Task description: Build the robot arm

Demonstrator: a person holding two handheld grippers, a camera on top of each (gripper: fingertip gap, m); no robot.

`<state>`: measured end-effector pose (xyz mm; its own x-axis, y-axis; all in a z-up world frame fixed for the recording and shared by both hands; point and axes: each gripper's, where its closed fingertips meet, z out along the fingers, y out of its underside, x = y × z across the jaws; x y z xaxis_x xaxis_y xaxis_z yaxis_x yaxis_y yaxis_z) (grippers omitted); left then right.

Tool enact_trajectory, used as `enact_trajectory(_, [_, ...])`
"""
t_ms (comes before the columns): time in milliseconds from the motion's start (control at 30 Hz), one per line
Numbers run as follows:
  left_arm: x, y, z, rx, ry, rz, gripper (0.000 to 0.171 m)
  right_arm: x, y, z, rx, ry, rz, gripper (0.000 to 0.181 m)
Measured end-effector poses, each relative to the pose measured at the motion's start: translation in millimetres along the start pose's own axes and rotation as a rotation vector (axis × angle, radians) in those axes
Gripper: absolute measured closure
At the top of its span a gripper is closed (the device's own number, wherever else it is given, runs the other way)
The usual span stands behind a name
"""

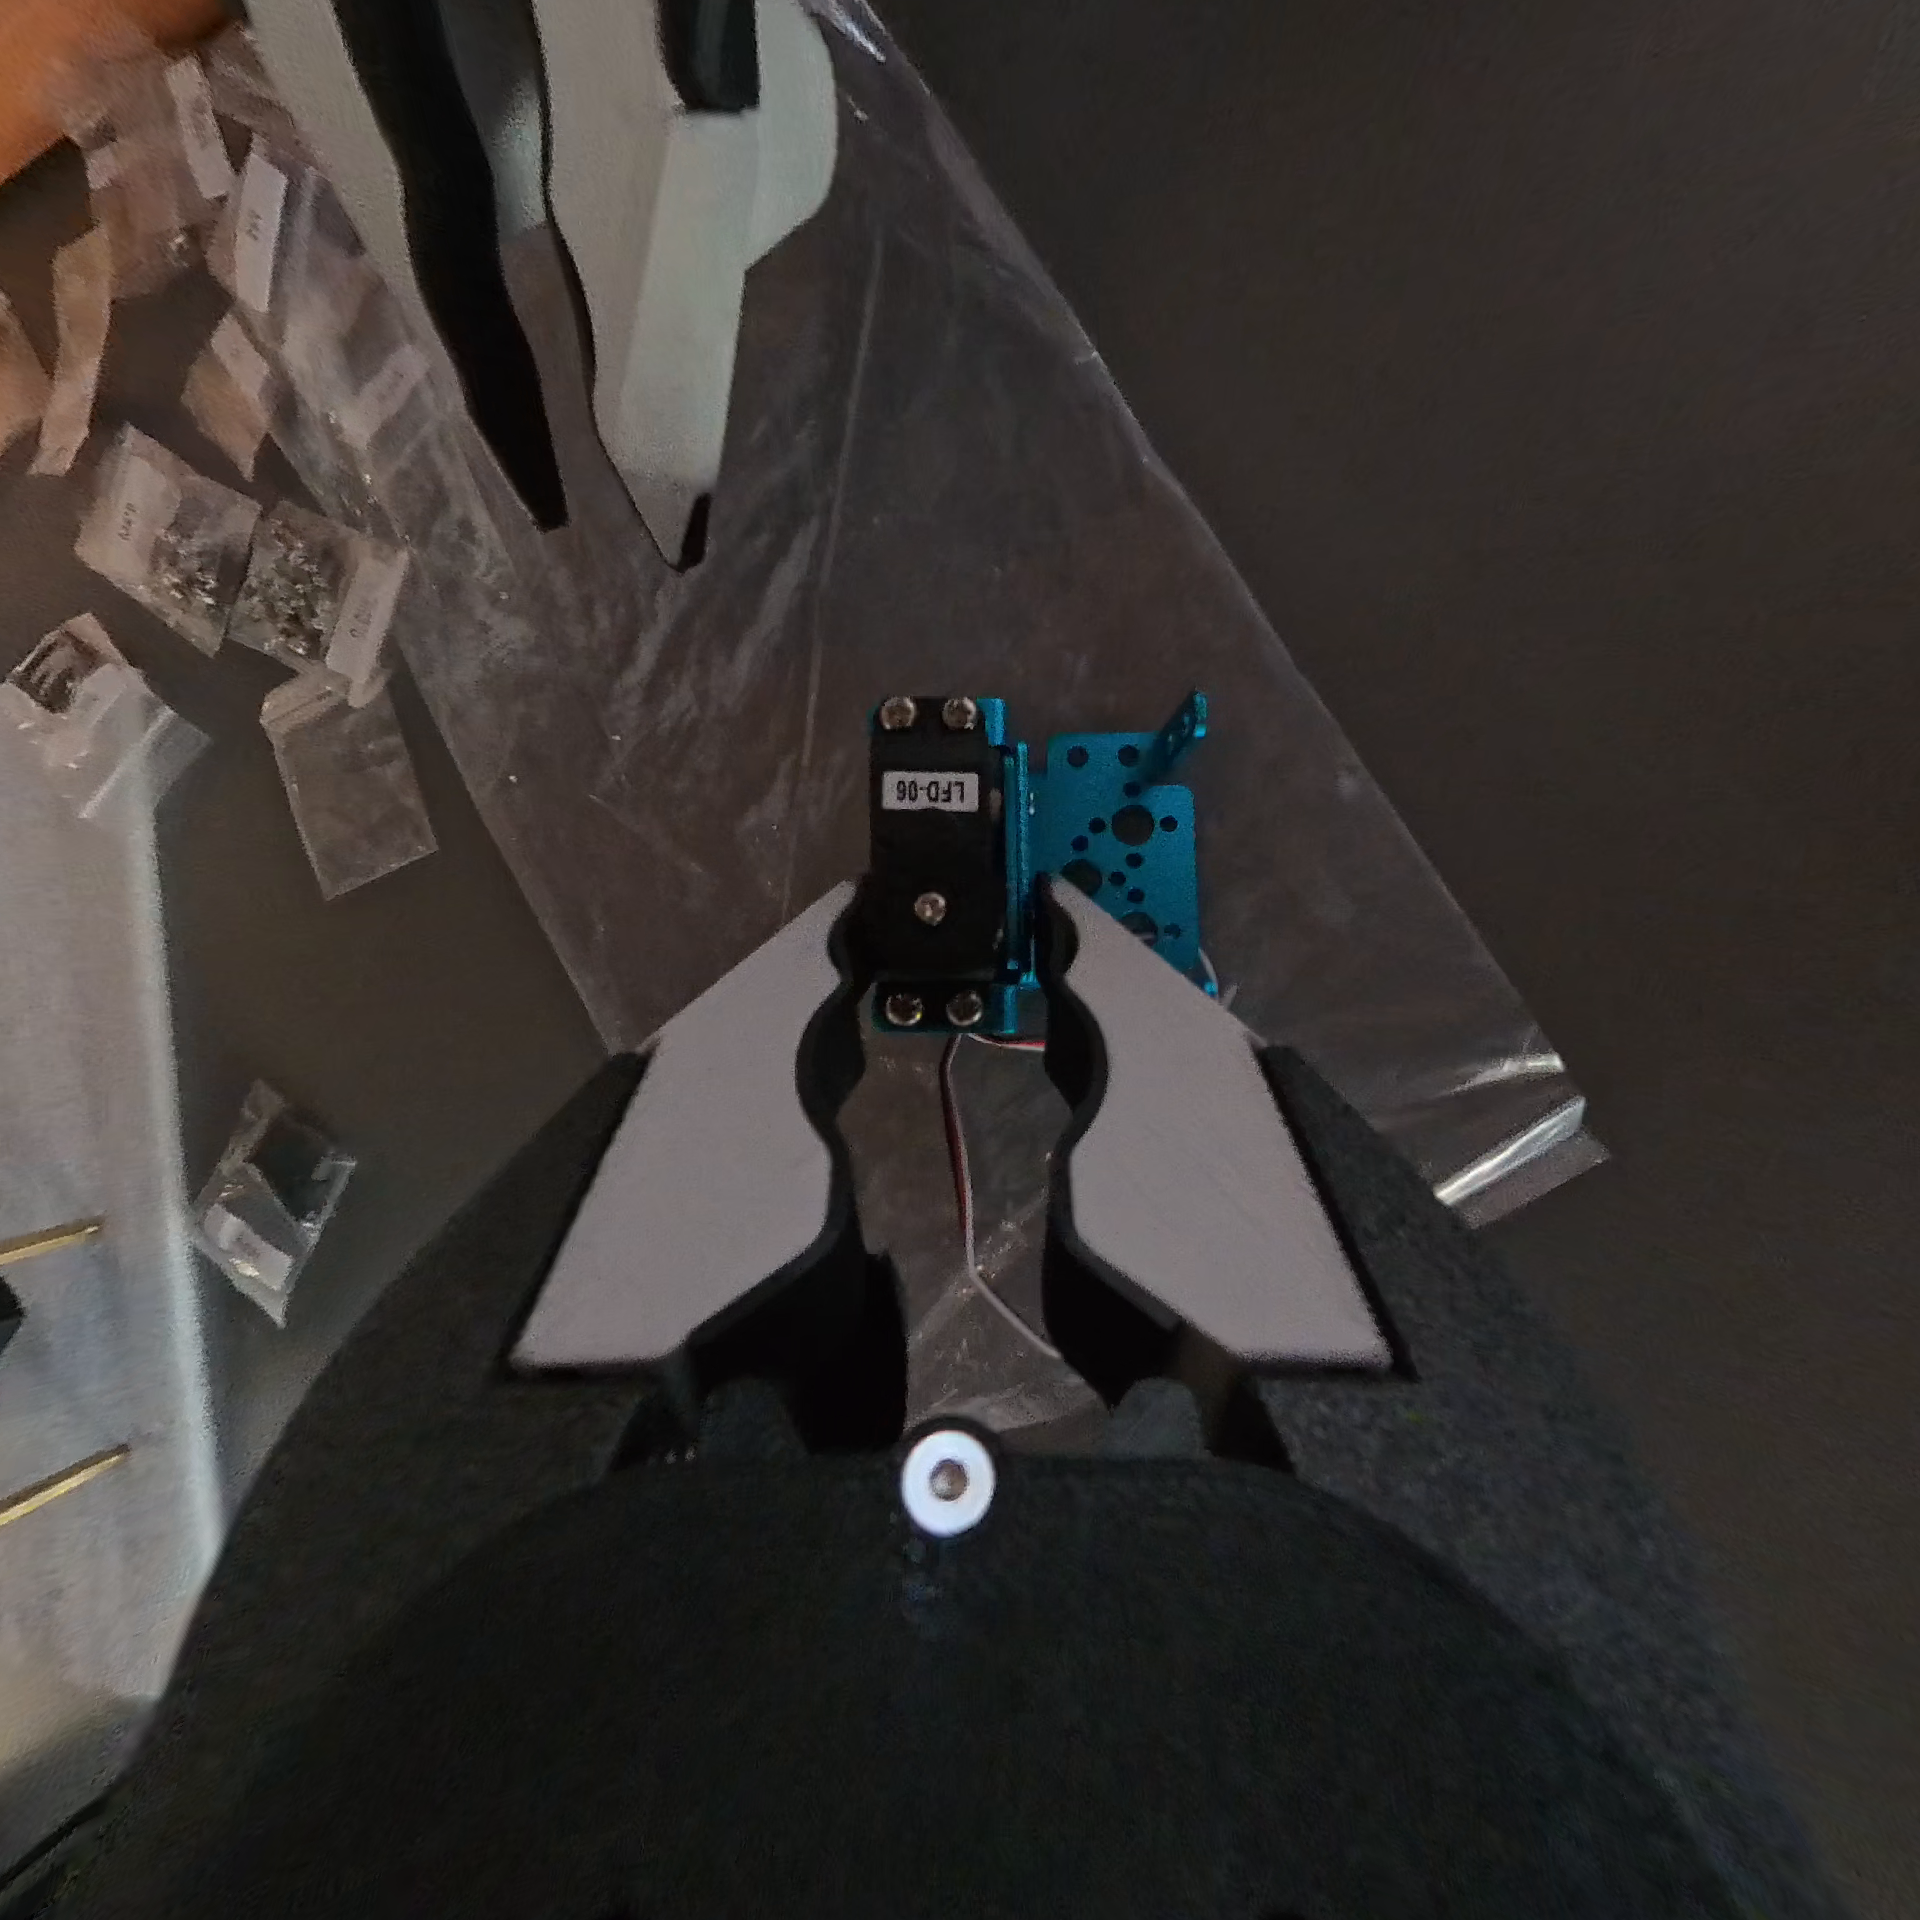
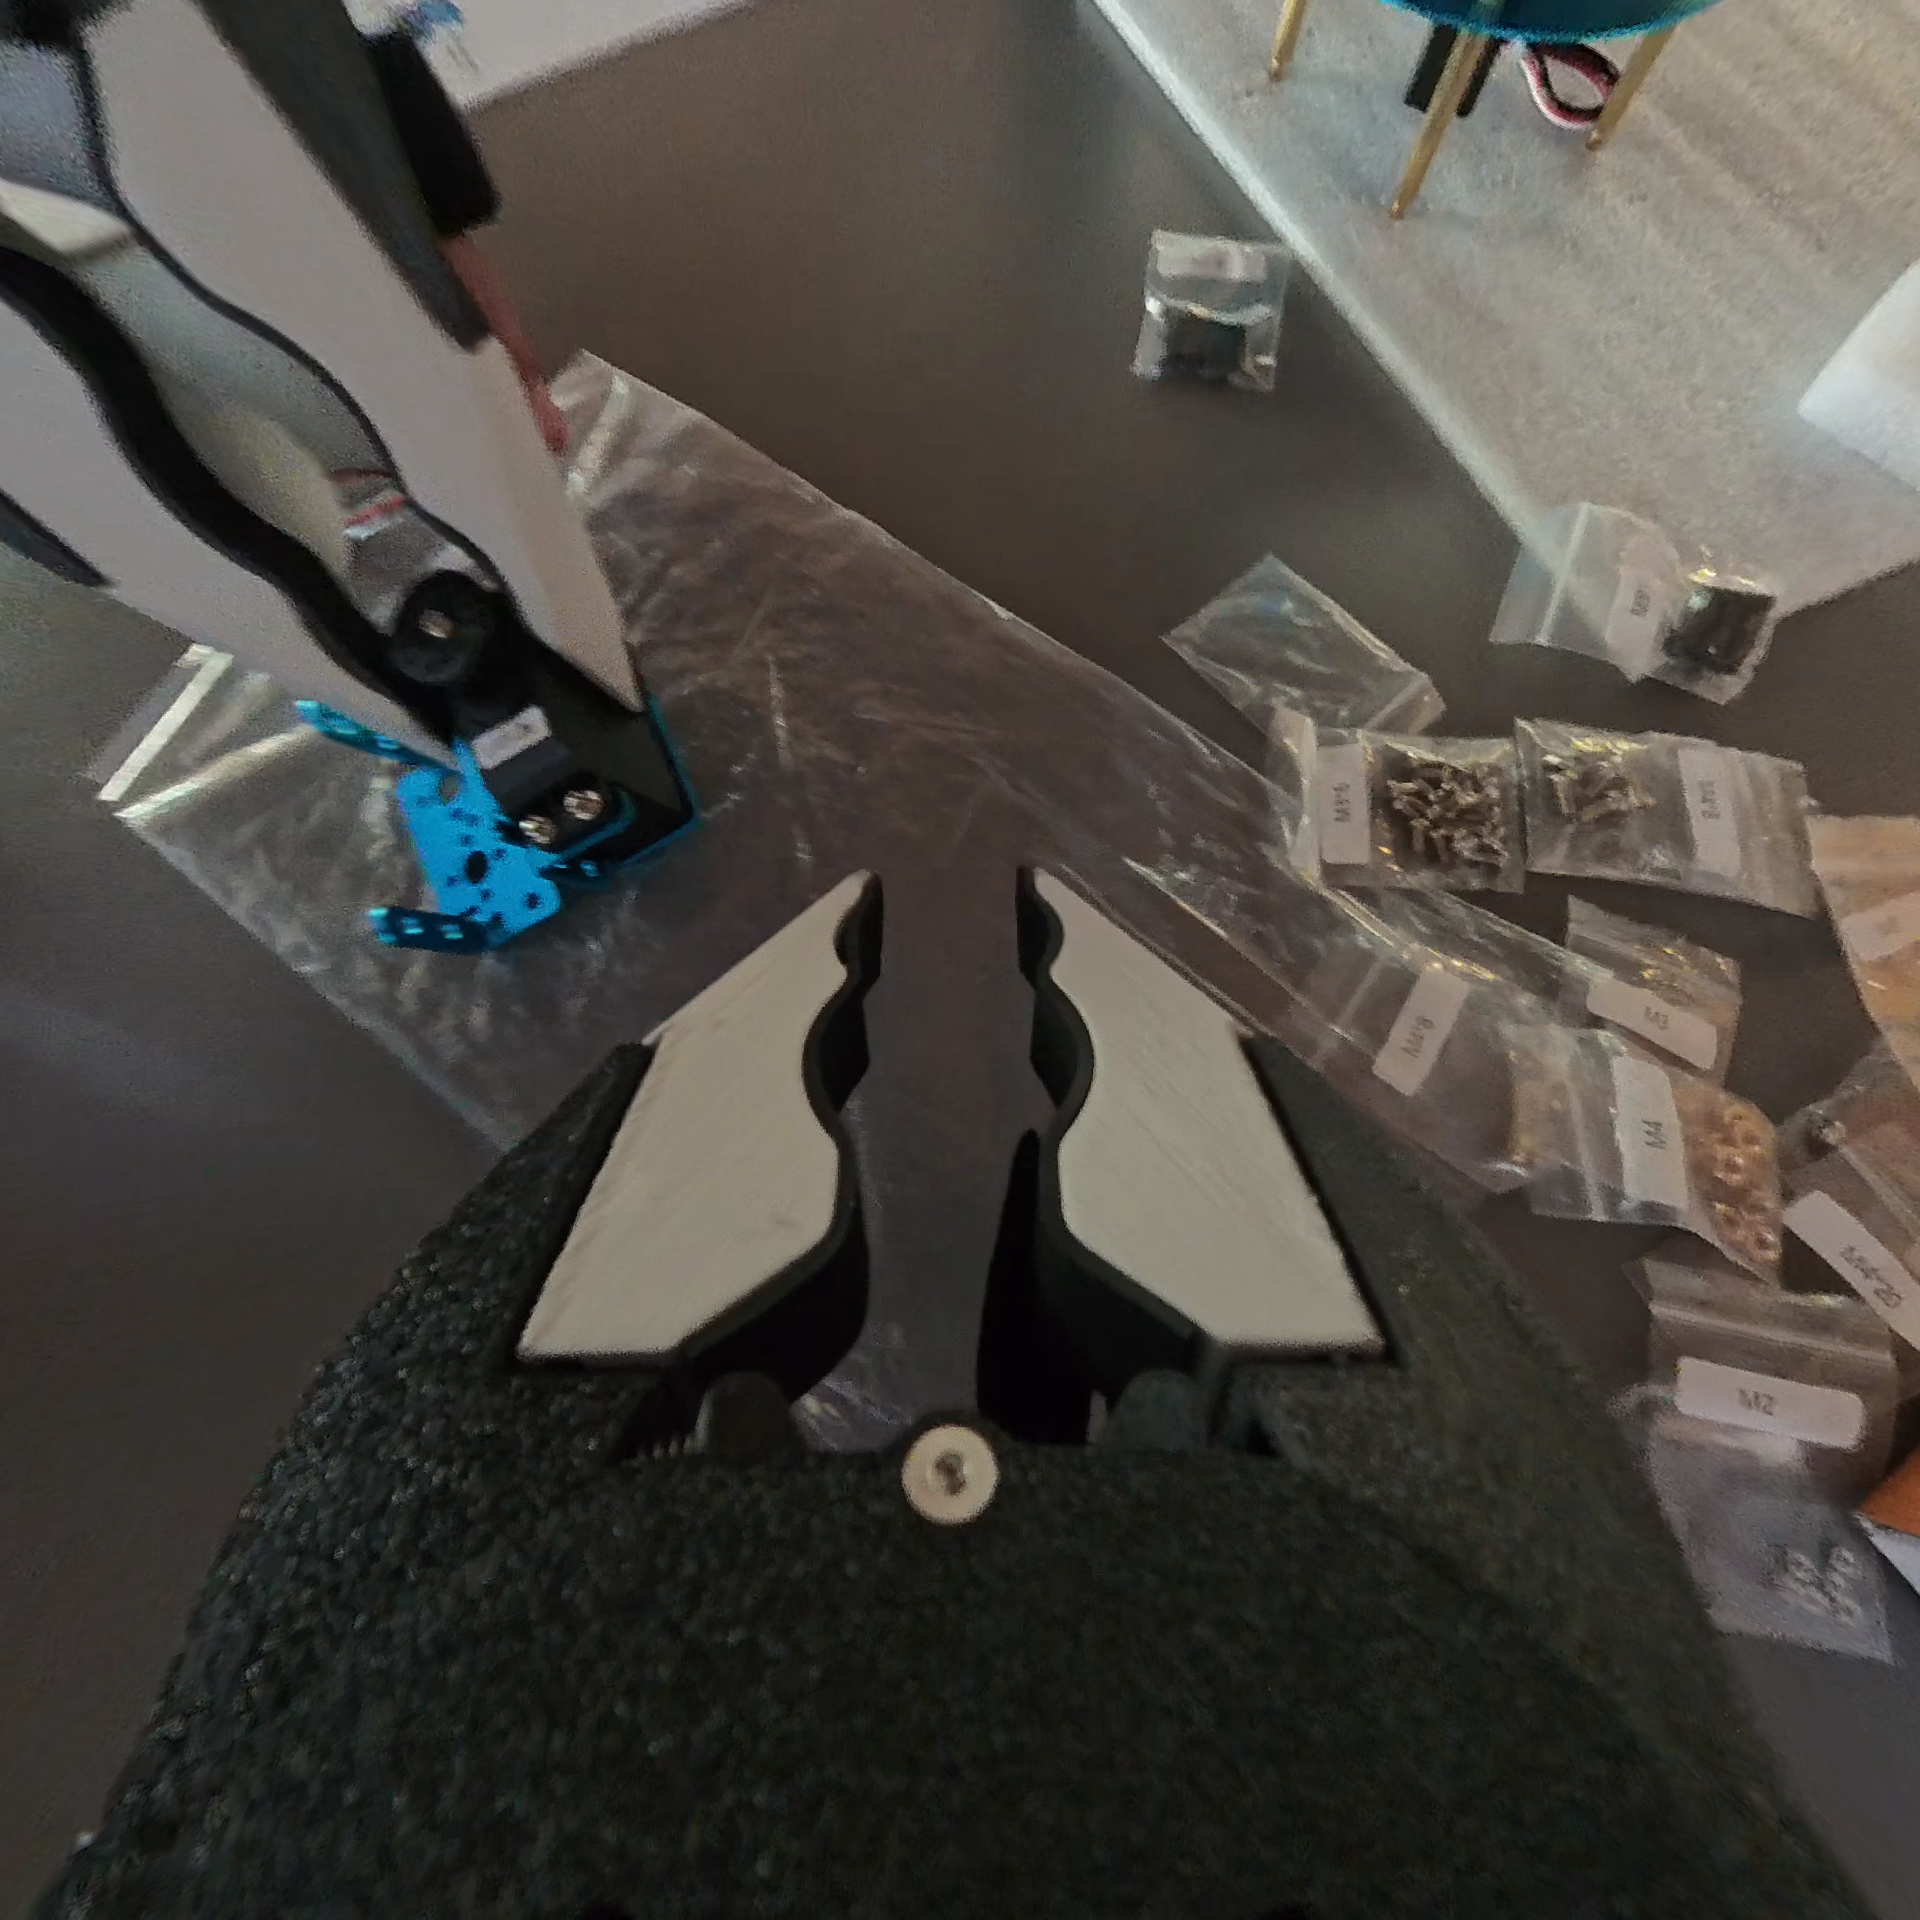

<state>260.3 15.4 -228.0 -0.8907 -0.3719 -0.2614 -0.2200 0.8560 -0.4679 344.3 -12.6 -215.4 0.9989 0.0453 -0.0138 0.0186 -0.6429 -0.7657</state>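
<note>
Left wrist view — servo (image 1: 928, 852) clamped between left gripper (image 1: 951, 894) jaws.

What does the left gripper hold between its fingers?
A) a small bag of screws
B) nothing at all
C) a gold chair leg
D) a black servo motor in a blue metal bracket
D: the left gripper is closed on the black servo motor, which sits in the blue metal bracket over a clear plastic sheet.

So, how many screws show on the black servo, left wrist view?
5 screws: two at the black servo's far end, one mid-face, two at its near end. Others may be hidden.
</note>
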Motion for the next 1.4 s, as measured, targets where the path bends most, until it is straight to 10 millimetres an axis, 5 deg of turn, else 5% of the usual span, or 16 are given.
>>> enact_trajectory(133, [-12,4,-24,-0.085,-0.074,0.237,0.142,-44,-25,-8,0.125,-0.242,-0.012,0.153])
enact_trajectory(267, [-41,13,-77,-0.14,-0.159,0.31,0.142,-74,-41,-4,0.196,-0.233,-0.151,0.148])
enact_trajectory(467, [-81,30,-173,0.019,-0.169,0.06,0.142,-120,-62,4,0.232,-0.39,-0.089,0.133])
enact_trajectory(733, [-134,63,-349,0.115,-0.353,-0.112,0.142,-147,-122,20,0.282,-0.573,0.072,0.125])
enact_trajectory(833, [-136,70,-391,0.071,-0.399,-0.069,0.142,-148,-155,10,0.349,-0.612,0.058,0.124])
enact_trajectory(933, [-126,54,-385,0.122,-0.37,-0.03,0.142,-136,-198,-7,0.483,-0.543,-0.06,0.123])
enact_trajectory(1100, [-124,36,-325,0.323,-0.339,-0.085,0.142,-117,-249,-21,0.604,-0.38,-0.245,0.11])
enact_trajectory(1267, [-132,40,-271,0.657,-0.101,-0.367,0.142,-91,-270,-34,0.617,-0.392,-0.187,0.103])
enact_trajectory(1400, [-117,33,-260,0.887,0.135,-0.374,0.142,-85,-265,-29,0.539,-0.449,-0.26,0.11])
